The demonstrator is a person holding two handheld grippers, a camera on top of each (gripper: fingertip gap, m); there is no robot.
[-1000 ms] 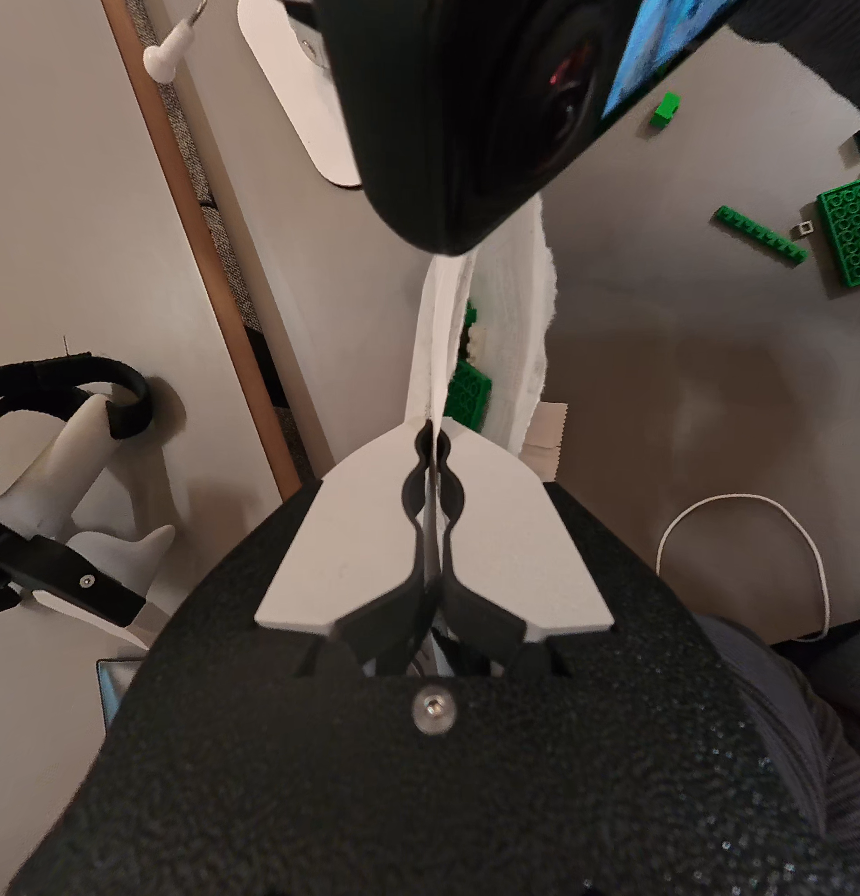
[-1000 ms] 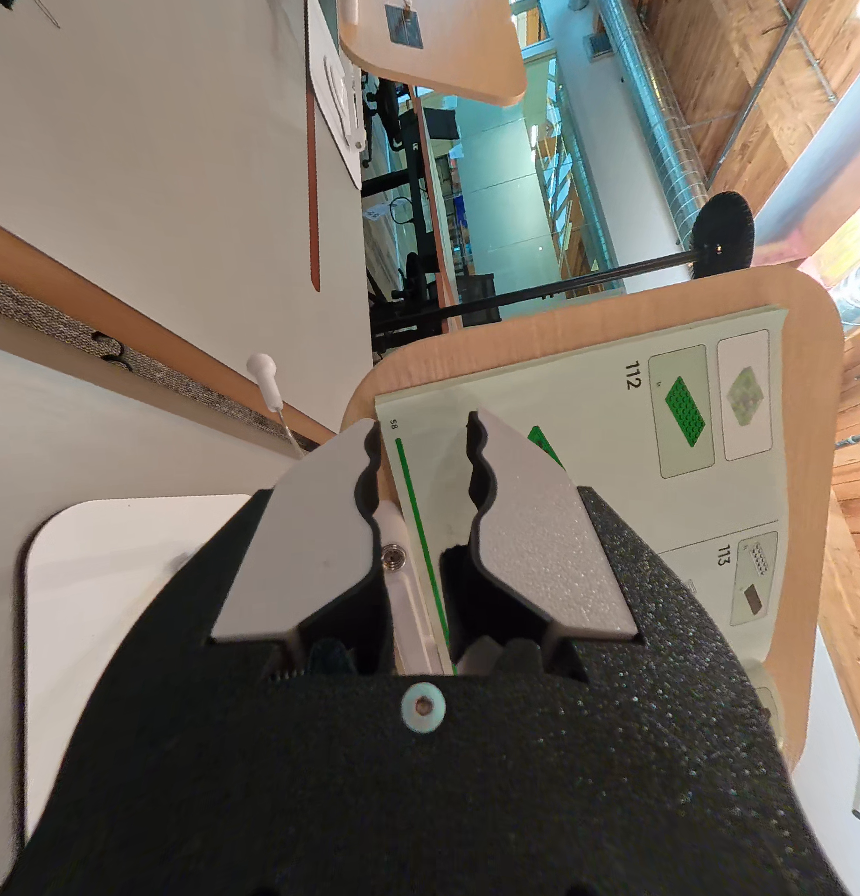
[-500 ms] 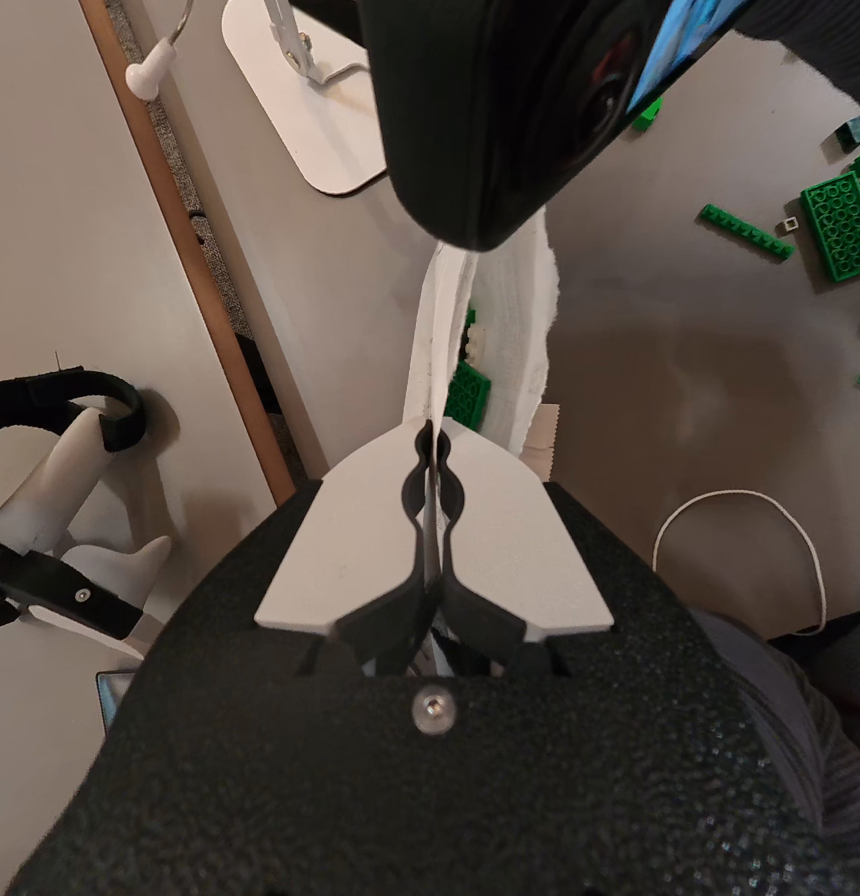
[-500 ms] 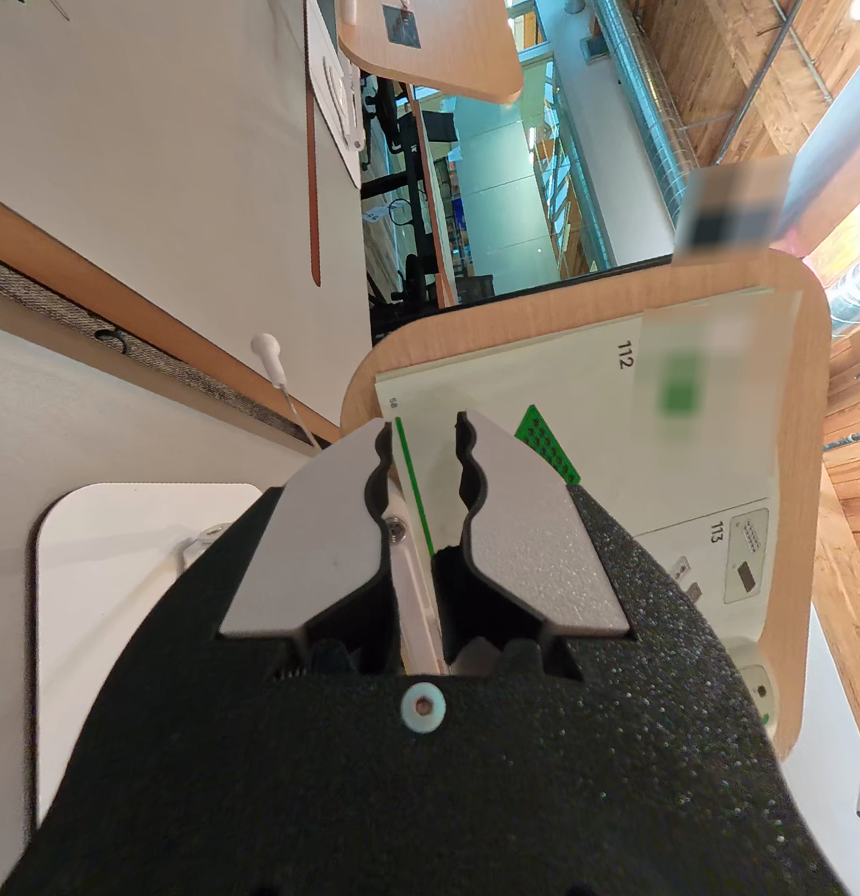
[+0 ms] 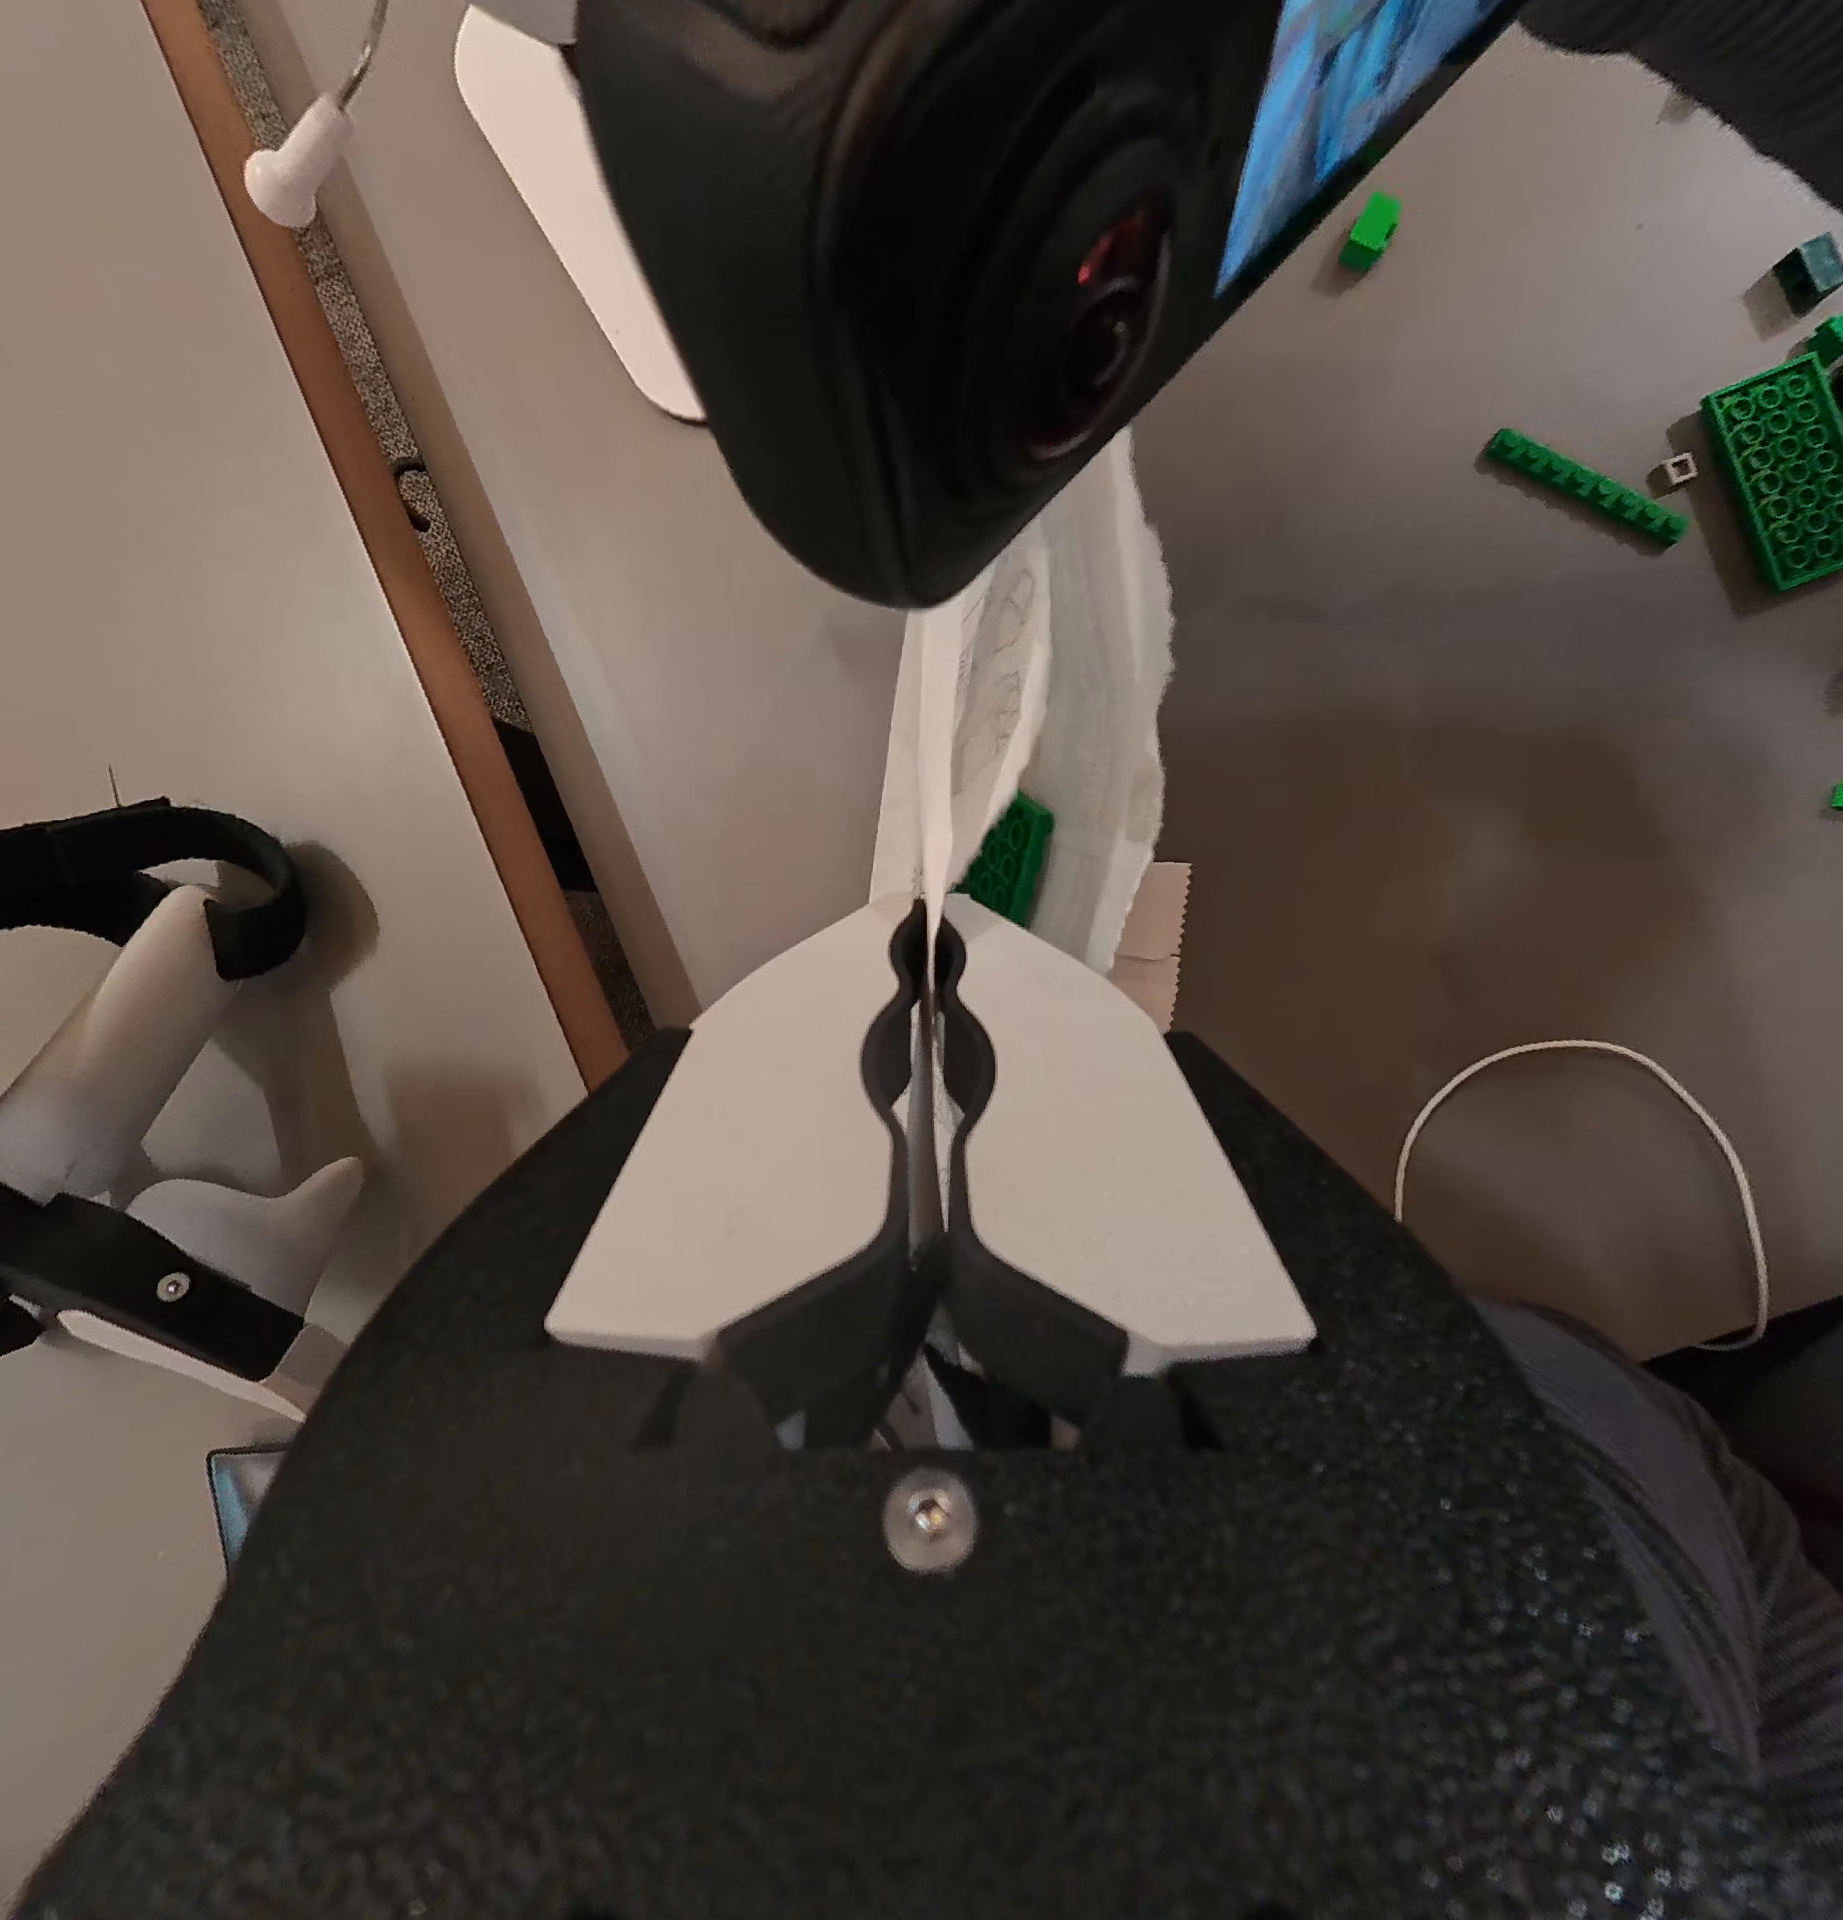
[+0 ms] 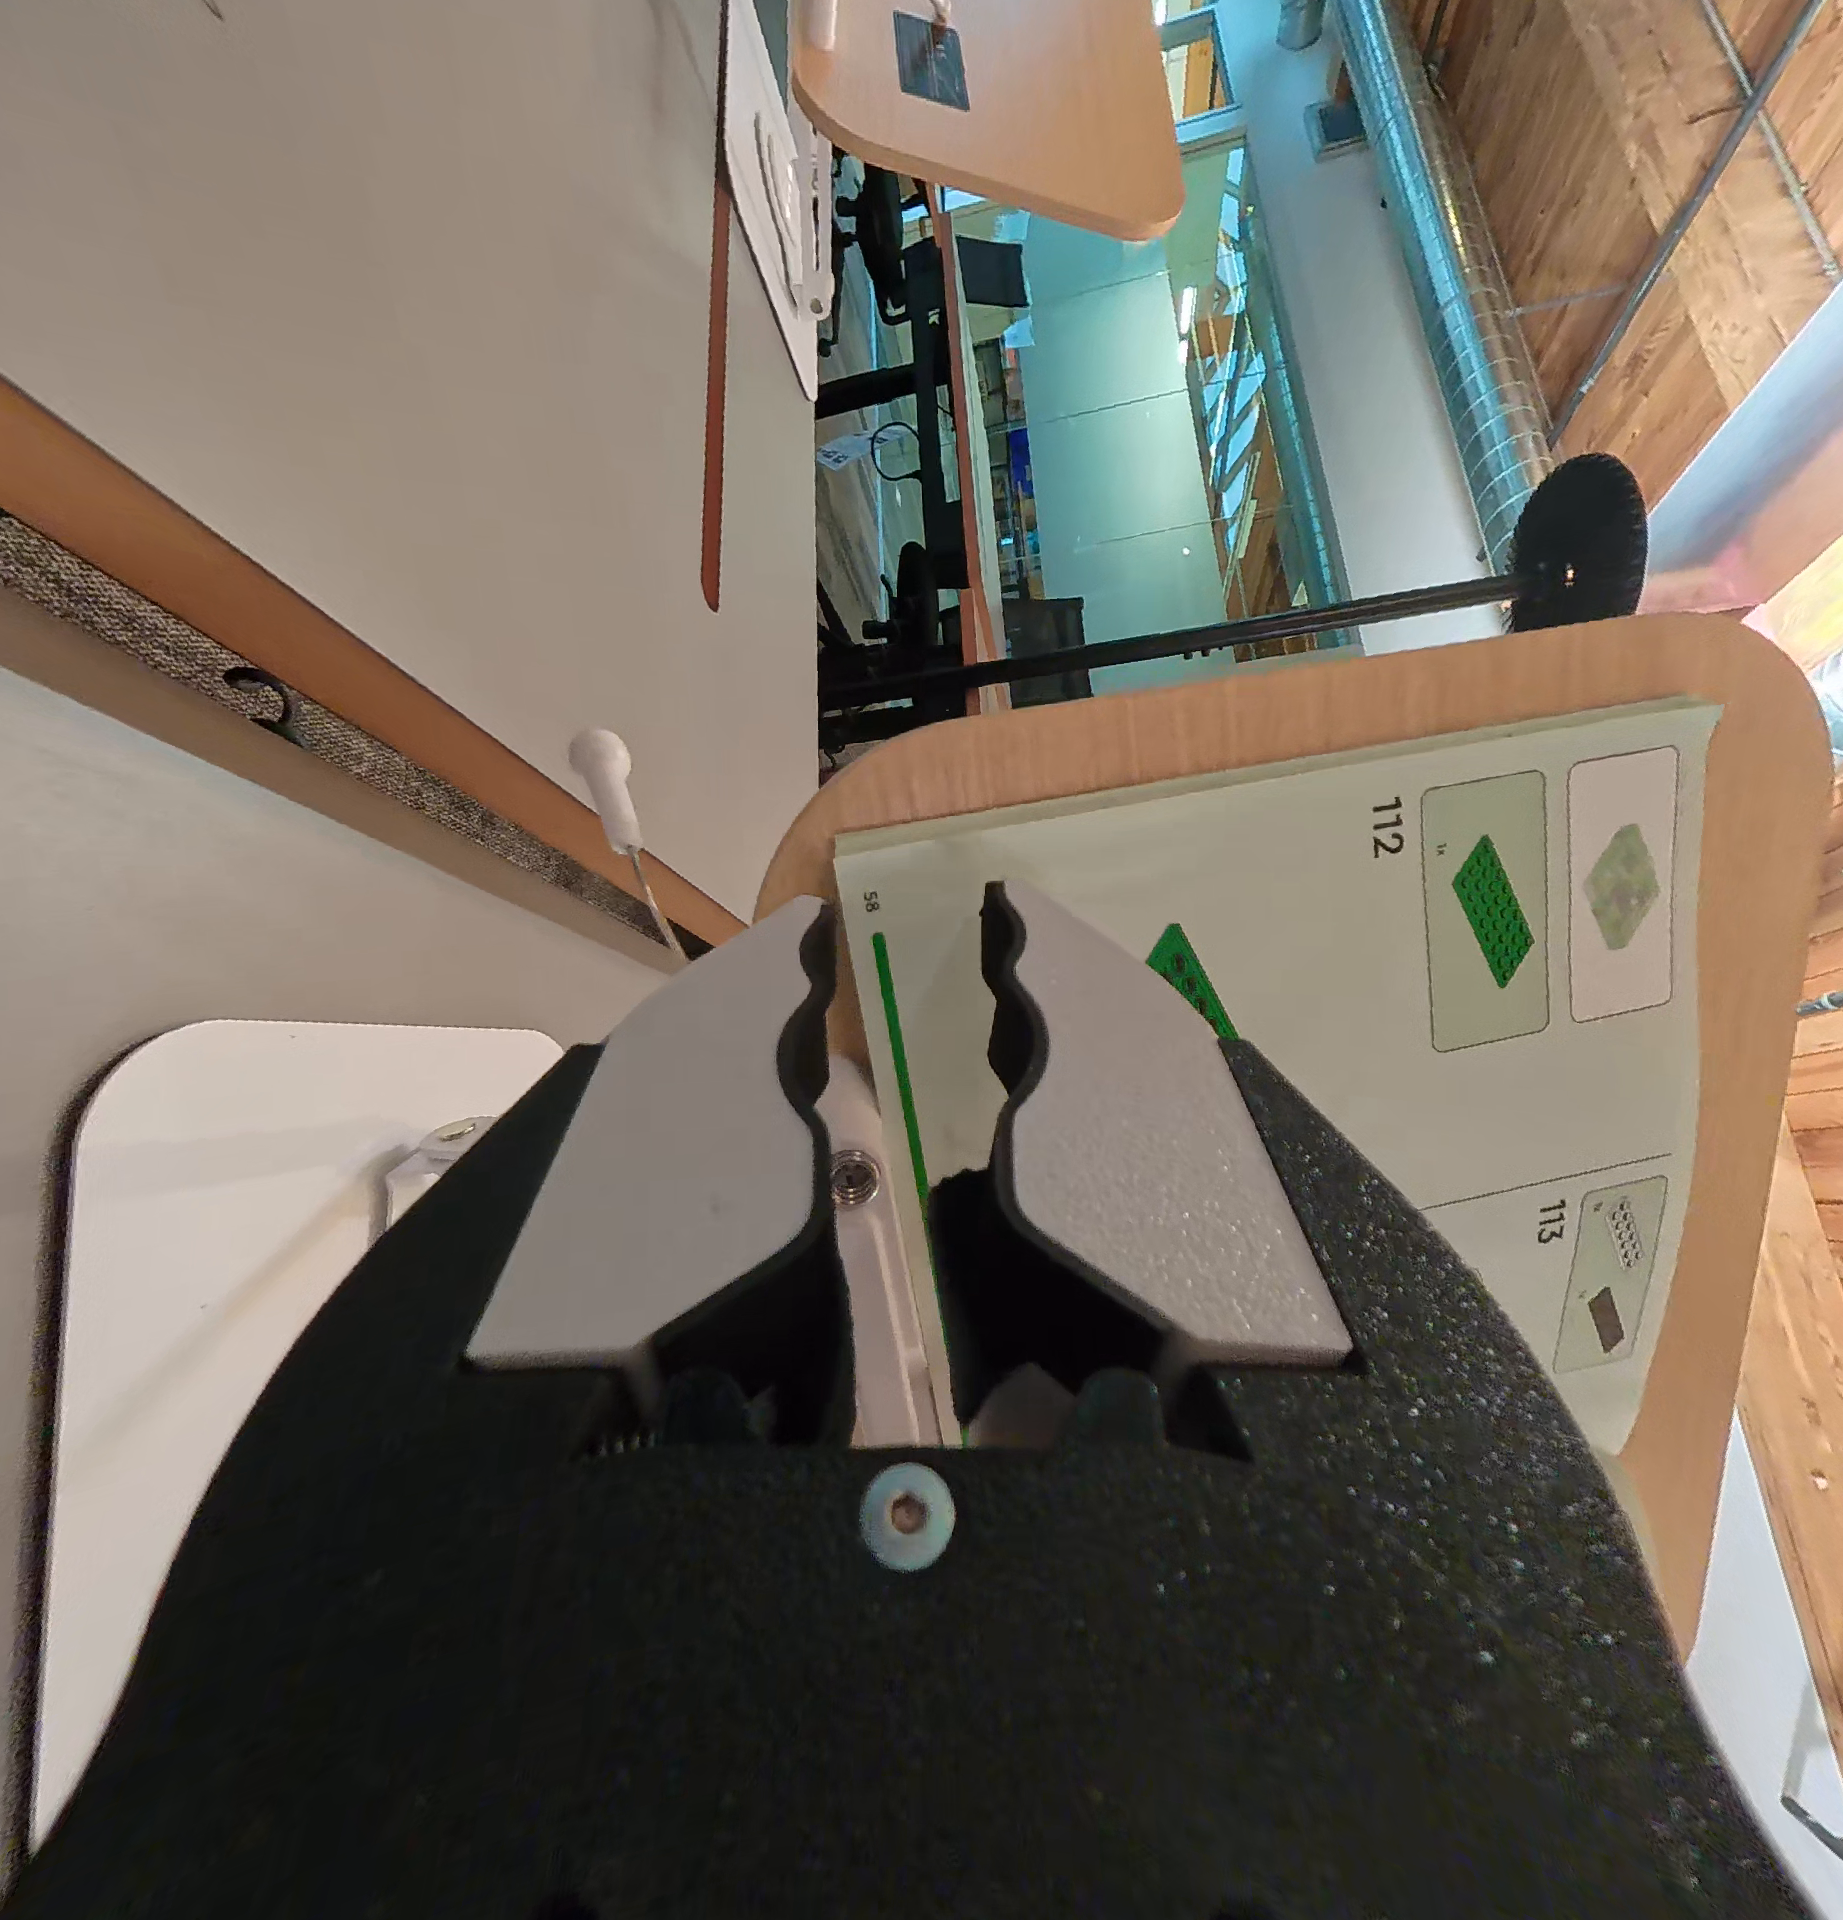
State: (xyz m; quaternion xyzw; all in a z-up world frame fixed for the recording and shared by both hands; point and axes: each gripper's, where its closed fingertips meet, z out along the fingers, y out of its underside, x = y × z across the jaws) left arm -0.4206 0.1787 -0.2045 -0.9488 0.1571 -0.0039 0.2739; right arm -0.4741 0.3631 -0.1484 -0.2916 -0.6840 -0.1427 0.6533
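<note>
The left hand-held gripper (image 5: pixel 927 940) is clamping a thin white sheet of paper (image 5: pixel 958 727) edge-on, its jaws pressed together on the sheet. The paper is running up from the tips to the black body of the right hand-held gripper (image 5: pixel 958 291), which is filling the top of the left wrist view with its lens facing the camera. Whether that far end is caught by anything cannot be told. Beside the sheet, a white paper towel (image 5: pixel 1114 727) is hanging or lying crumpled, with a green brick plate (image 5: pixel 1005 862) showing just behind it. On the grey counter (image 5: pixel 1416 779) farther right, a long green strip (image 5: pixel 1582 504) and a larger green studded plate (image 5: pixel 1795 468) are lying well apart from the gripper. A white cable (image 5: pixel 1582 1060) is looping near the counter edge.

In the right wrist view, the right hand-held gripper (image 6: pixel 901 920) is standing with its jaws apart, straddling the edge of an instruction booklet (image 6: pixel 1312 935) without closing on it. The booklet is resting on a tilted wooden board (image 6: pixel 1748 1039), above a white base plate (image 6: pixel 252 1195).

Judgement: a single sheet held this way is tearing-prone; the left grip is best kept steady and in line with the sheet, while the right jaws are centred on the page edge before any squeeze, so that only one leaf is taken.
</note>
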